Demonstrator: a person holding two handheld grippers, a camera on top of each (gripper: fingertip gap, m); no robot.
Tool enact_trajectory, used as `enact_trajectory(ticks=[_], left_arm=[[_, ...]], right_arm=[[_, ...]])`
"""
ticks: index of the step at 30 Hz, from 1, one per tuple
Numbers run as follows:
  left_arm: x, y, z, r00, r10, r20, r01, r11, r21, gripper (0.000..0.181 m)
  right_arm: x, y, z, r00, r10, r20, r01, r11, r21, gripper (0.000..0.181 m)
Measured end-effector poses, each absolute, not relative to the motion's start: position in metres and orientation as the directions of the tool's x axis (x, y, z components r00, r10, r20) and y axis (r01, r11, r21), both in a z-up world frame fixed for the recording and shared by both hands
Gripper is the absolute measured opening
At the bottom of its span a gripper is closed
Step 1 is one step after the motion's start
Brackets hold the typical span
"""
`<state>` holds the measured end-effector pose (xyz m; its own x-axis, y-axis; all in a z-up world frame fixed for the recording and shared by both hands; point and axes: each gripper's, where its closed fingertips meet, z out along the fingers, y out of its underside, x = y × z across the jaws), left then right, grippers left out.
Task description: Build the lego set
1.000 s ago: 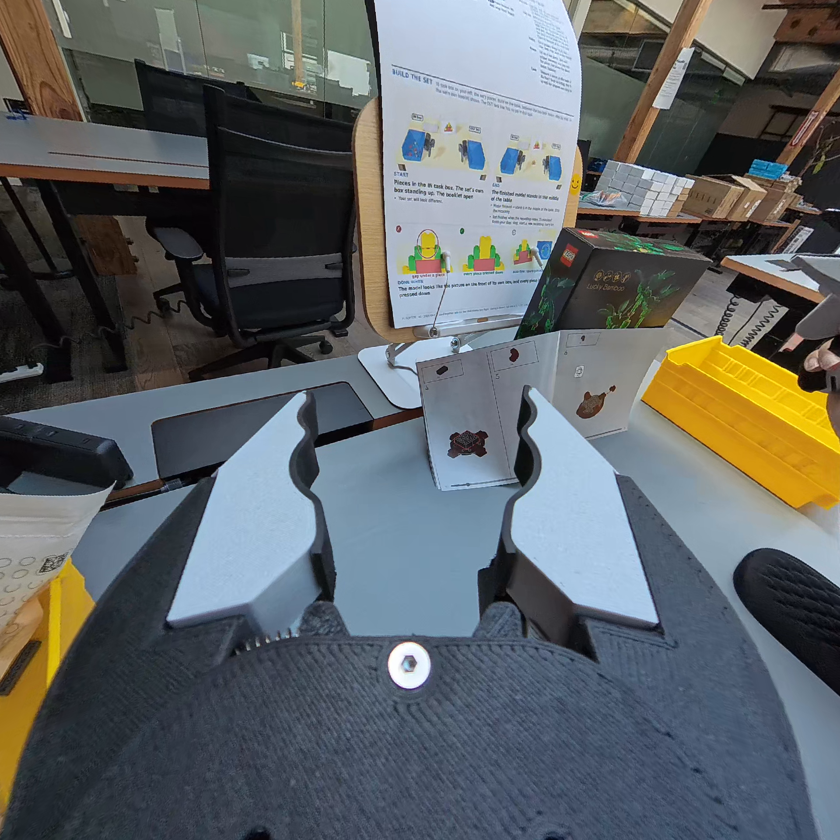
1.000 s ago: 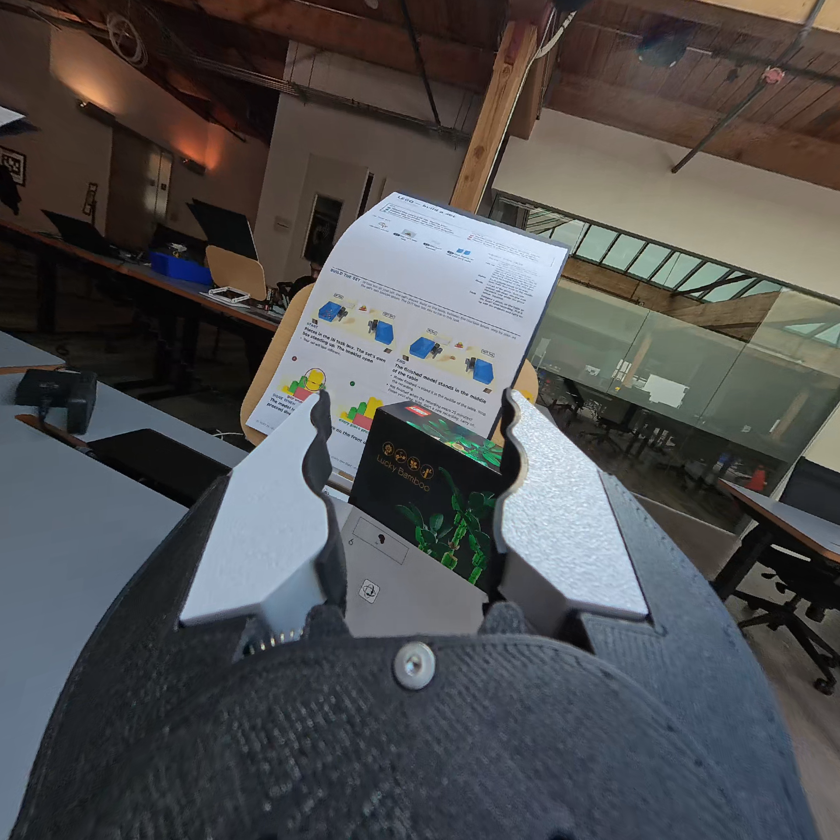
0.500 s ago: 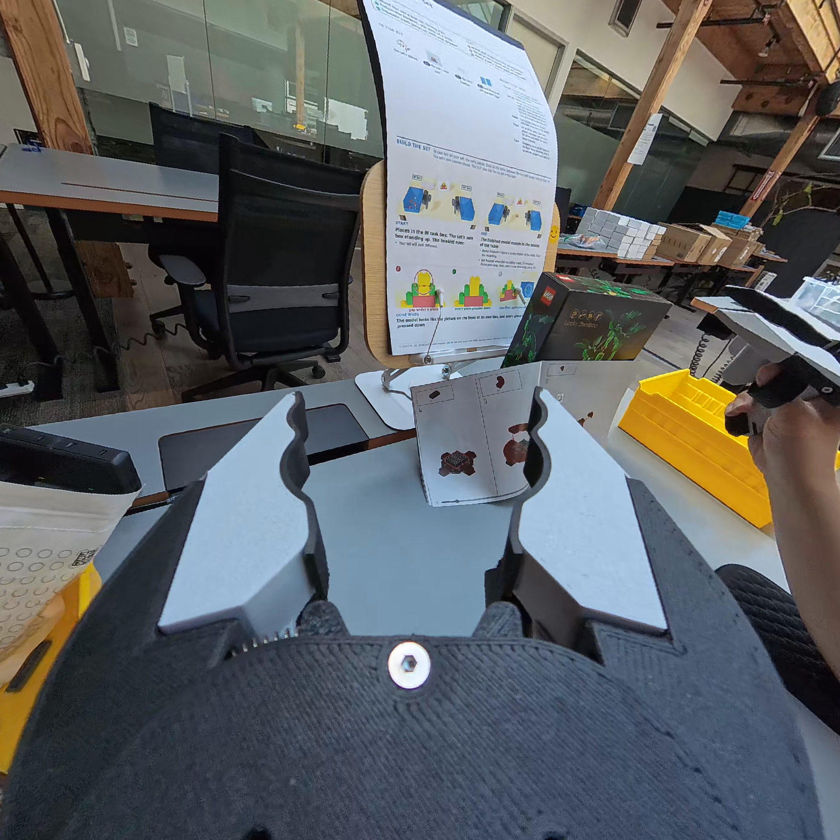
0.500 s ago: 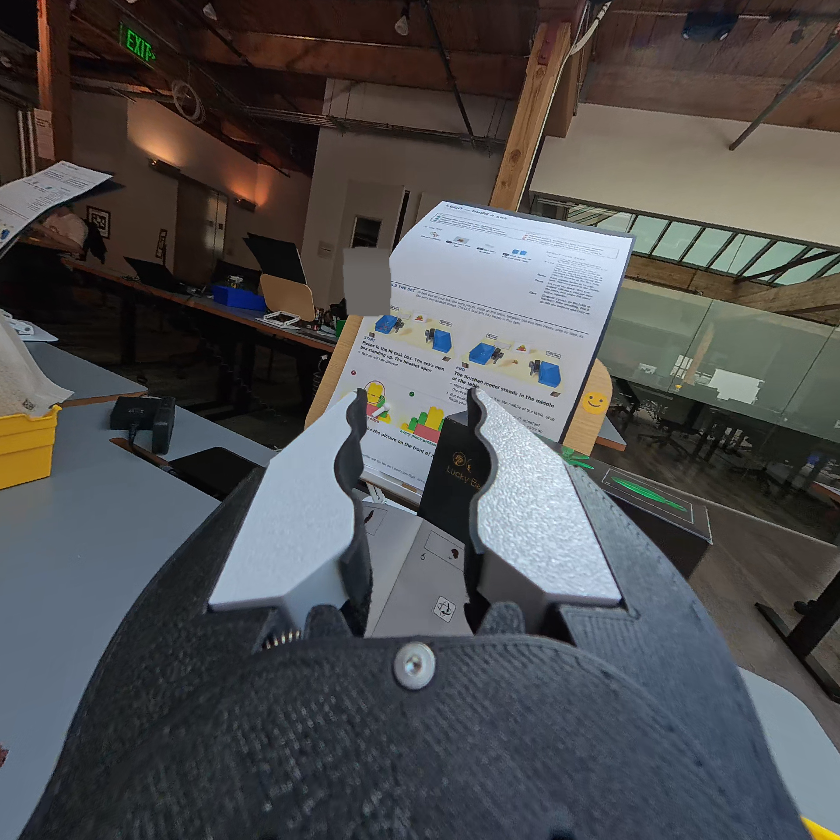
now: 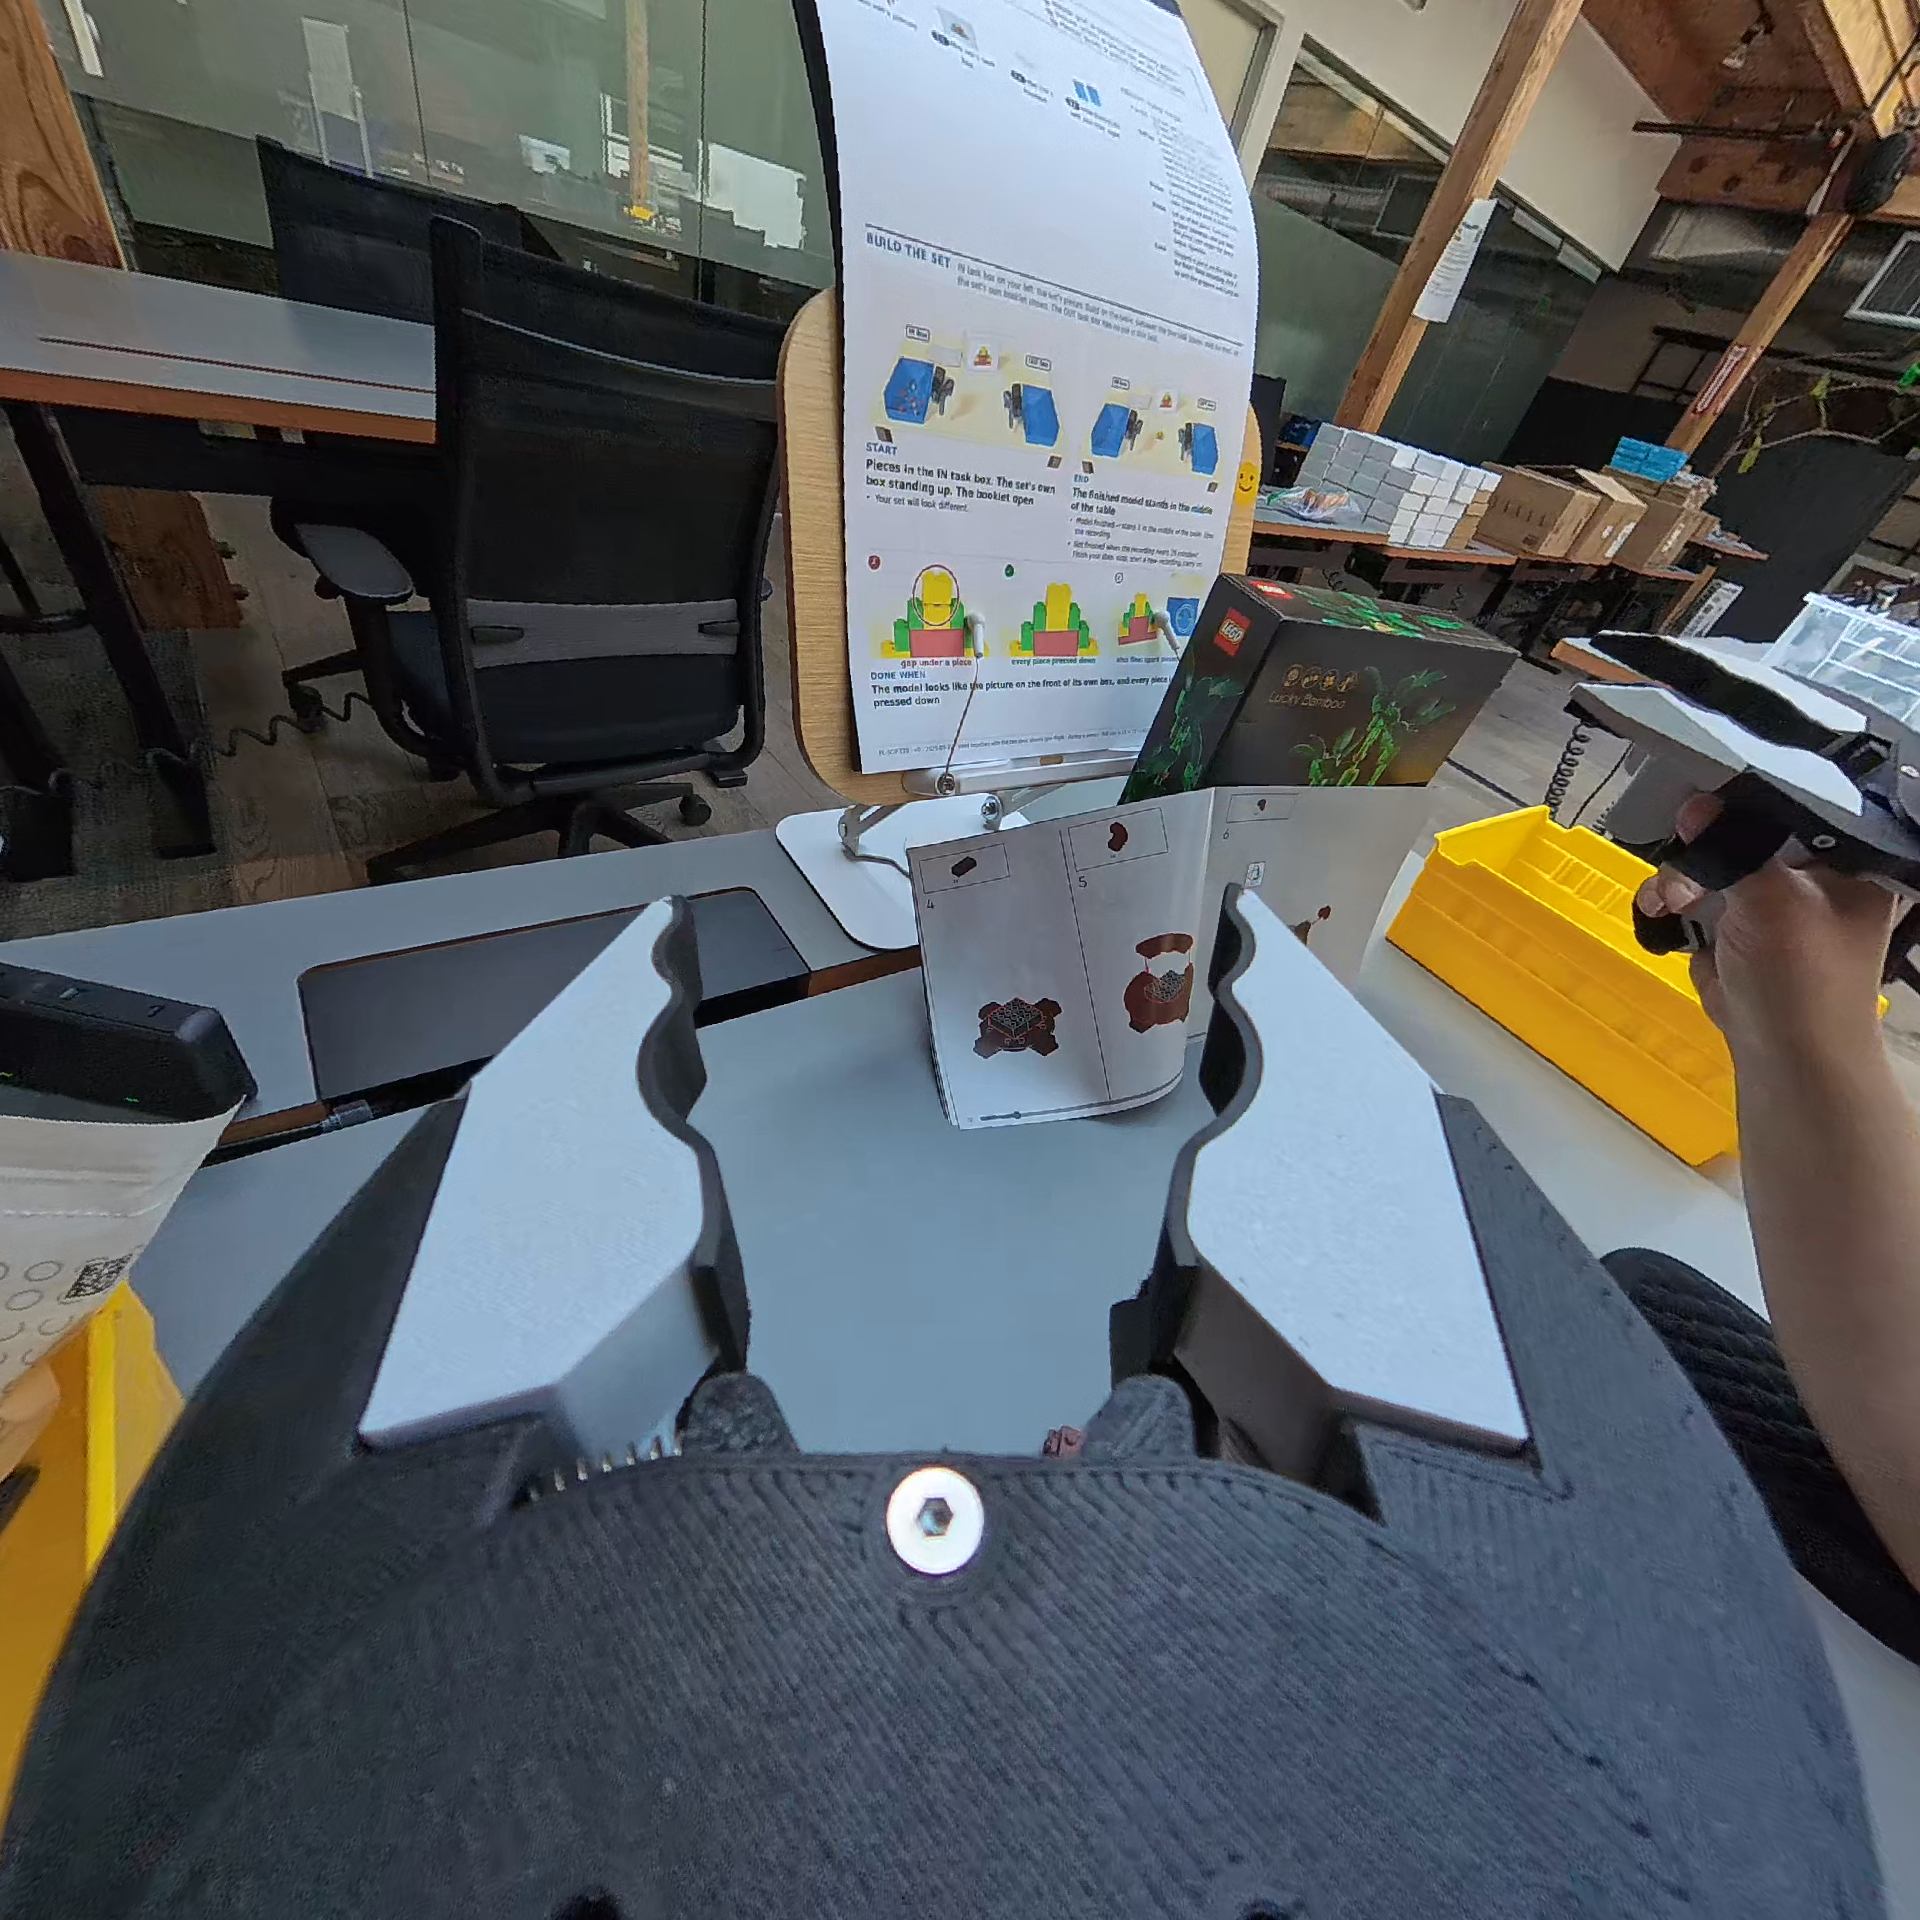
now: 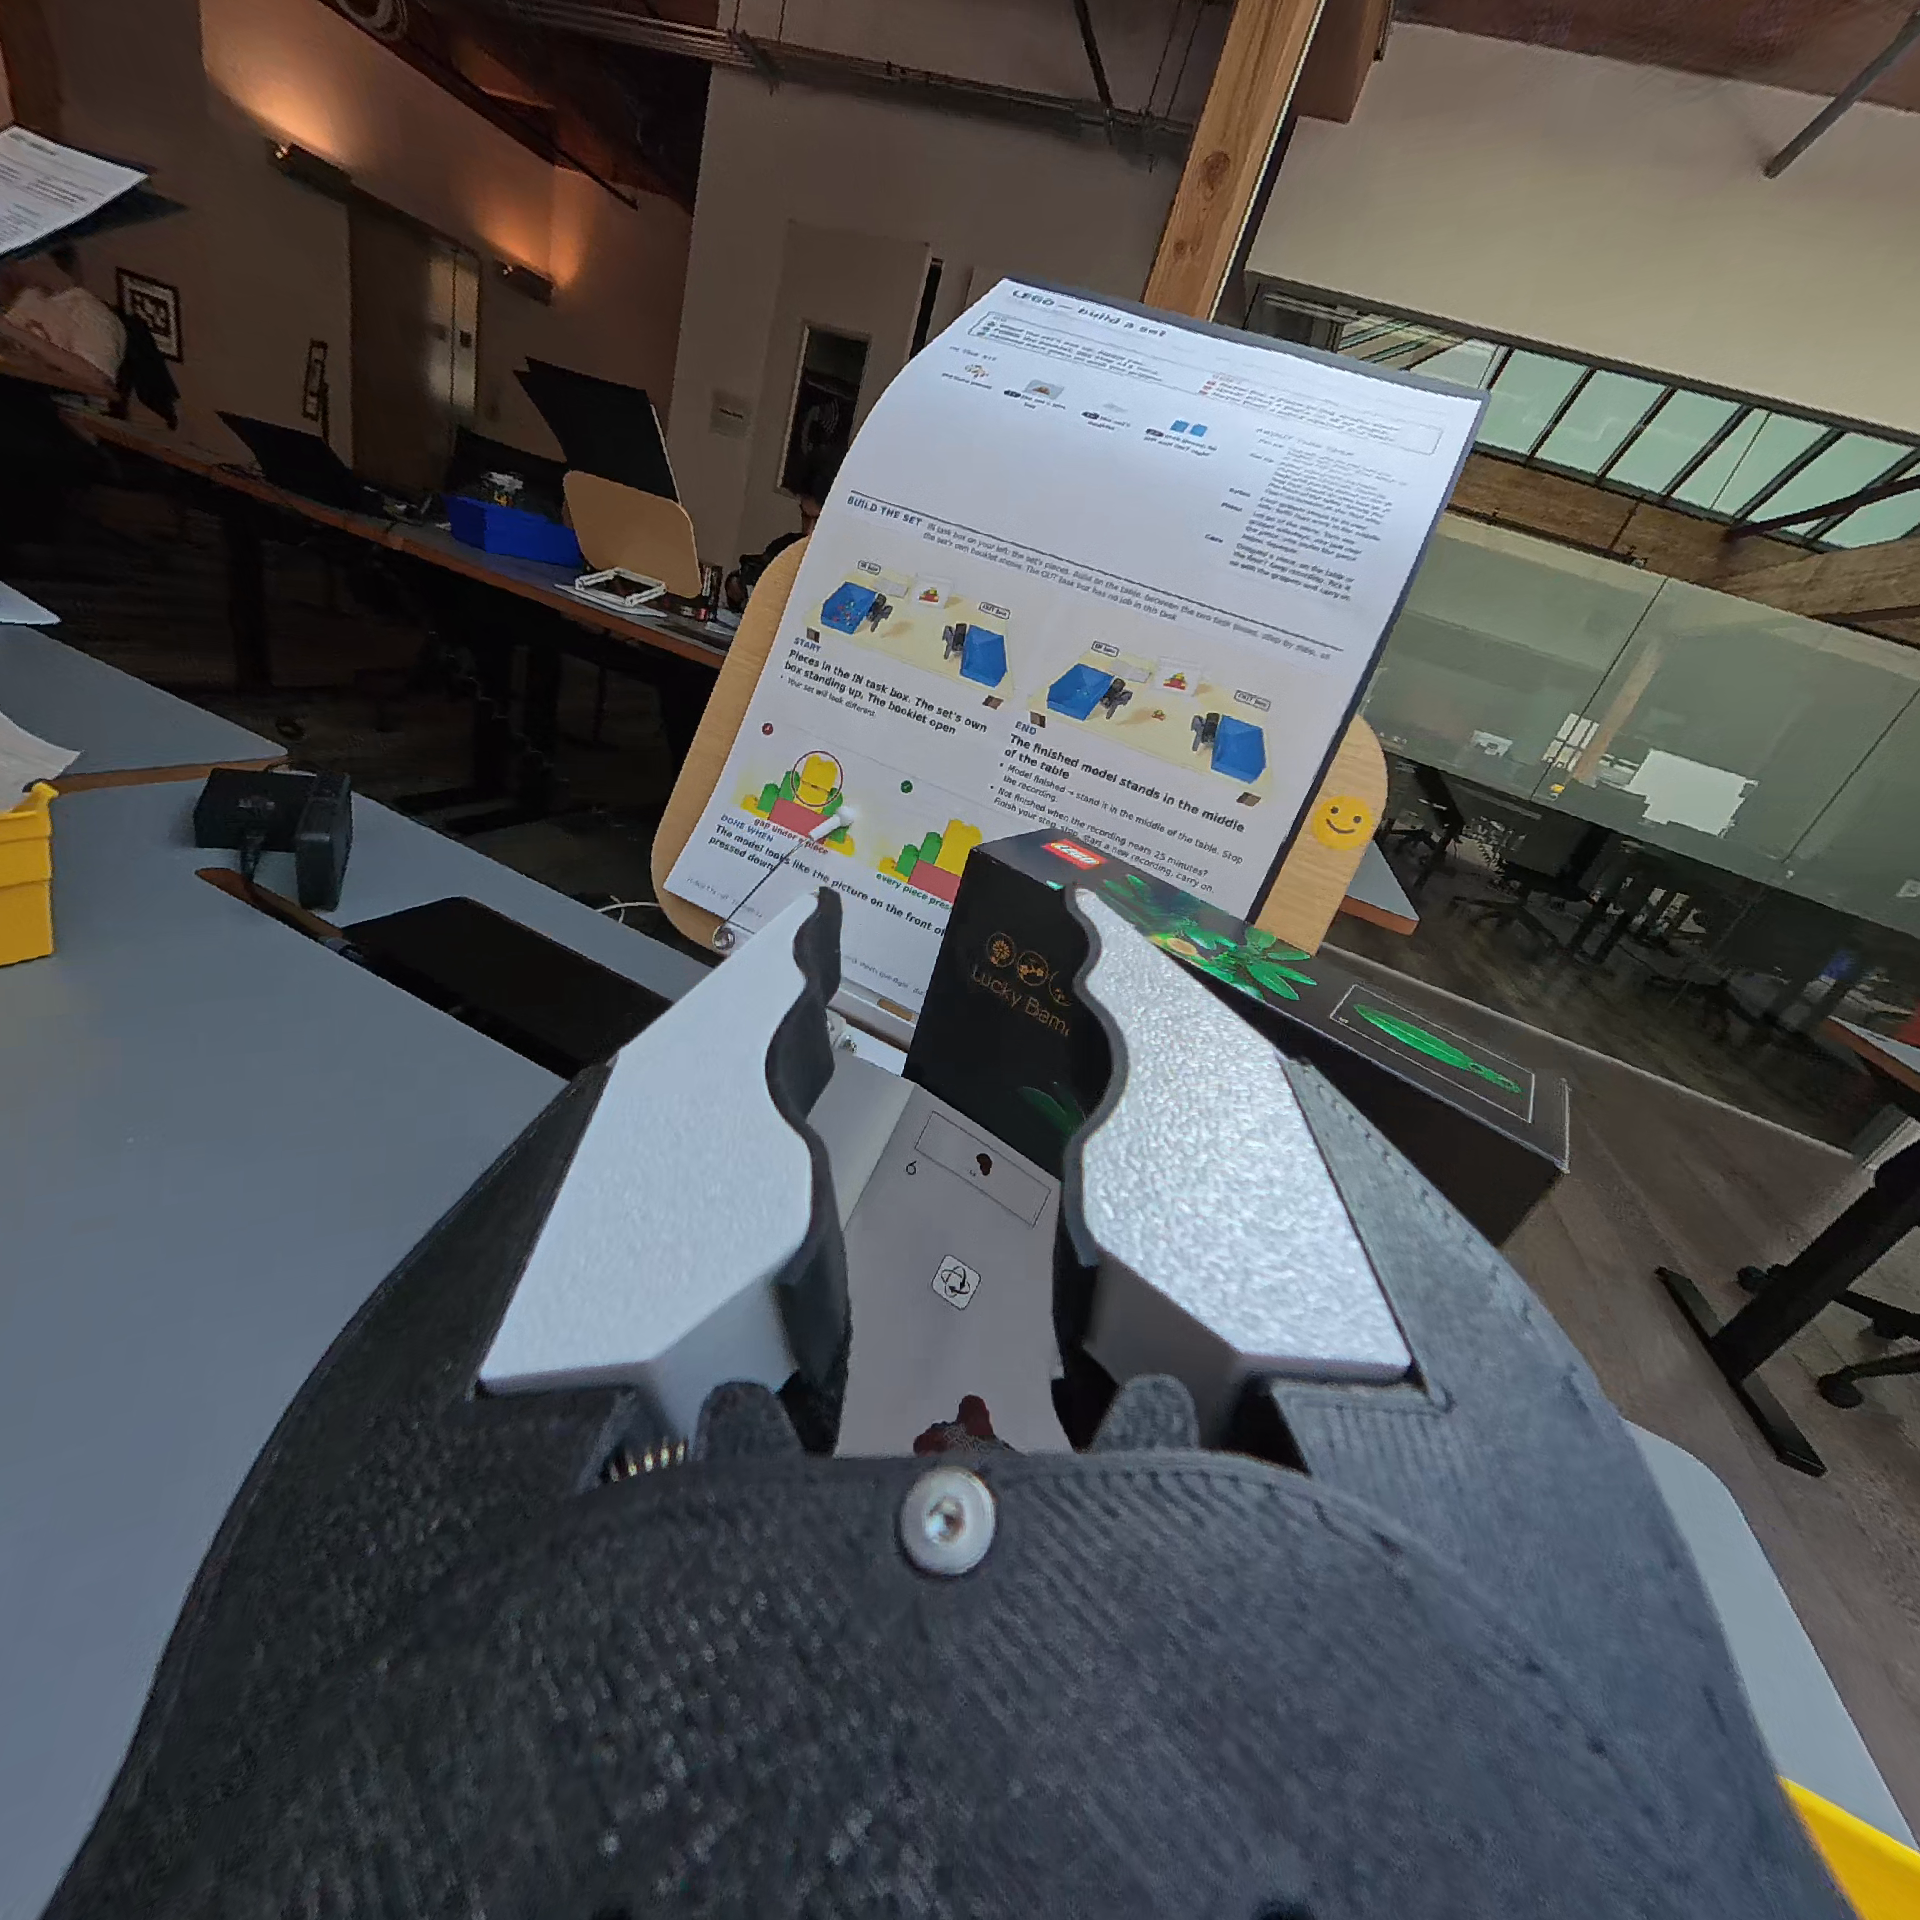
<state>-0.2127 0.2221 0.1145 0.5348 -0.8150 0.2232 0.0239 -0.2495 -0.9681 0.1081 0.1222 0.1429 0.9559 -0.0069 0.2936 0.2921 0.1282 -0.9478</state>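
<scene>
My left gripper (image 5: 951, 925) is open and empty, low over the grey table (image 5: 914, 1247). Ahead of it the open building booklet (image 5: 1049, 987) stands upright in front of the black lego box (image 5: 1320, 696). My right gripper (image 6: 951, 925) is open with a narrower gap and empty, and points at the booklet (image 6: 956, 1247) and the box (image 6: 997, 987). It also shows in the left wrist view (image 5: 1662, 696), held by a hand above the yellow bin (image 5: 1558, 966). A small brown bit (image 5: 1062, 1442) shows by the left finger base; I cannot tell what it is.
A printed instruction sheet (image 5: 1039, 416) leans on a wooden stand behind the box. A second yellow bin (image 5: 62, 1455) and a white paper bag (image 5: 73, 1226) are at the left. A black device (image 6: 270, 821) and a dark pad (image 5: 520, 987) lie farther back. An office chair (image 5: 582, 540) stands beyond the table.
The right gripper's jaws narrowed from a wide opening, then opened a little; it swung and dipped toward the booklet. The hand with it came into the left view. The left gripper barely moved.
</scene>
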Motion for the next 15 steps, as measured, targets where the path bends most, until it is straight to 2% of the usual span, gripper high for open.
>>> enact_trajectory(ticks=[6, 8, 9, 12, 15], left_arm=[[-0.216, 0.216, 0.117, 0.55, -0.815, 0.183, -0.014, -0.228, -0.974, 0.097], [-0.213, 0.209, 0.117, 0.534, -0.829, 0.166, -0.046, -0.224, -0.973, 0.094], [-0.212, 0.205, 0.121, 0.532, -0.832, 0.16, -0.034, -0.209, -0.977, 0.091], [-0.214, 0.192, 0.144, 0.53, -0.832, 0.161, 0.056, -0.155, -0.986, 0.082], [-0.22, 0.183, 0.146, 0.559, -0.818, 0.135, 0.026, -0.146, -0.989, 0.082]], right_arm=[[0.11, 0.128, 0.123, 0.959, 0.077, 0.273, 0.274, -0.003, -0.962, 0.039], [0.107, 0.125, 0.115, 0.952, 0.135, 0.274, 0.285, -0.067, -0.956, 0.019], [0.105, 0.123, 0.108, 0.948, 0.174, 0.267, 0.289, -0.115, -0.95, 0.015], [0.122, 0.113, 0.099, 0.943, 0.158, 0.294, 0.323, -0.21, -0.923, 0.011], [0.126, 0.099, 0.104, 0.951, 0.199, 0.236, 0.275, -0.202, -0.94, 0.006]])
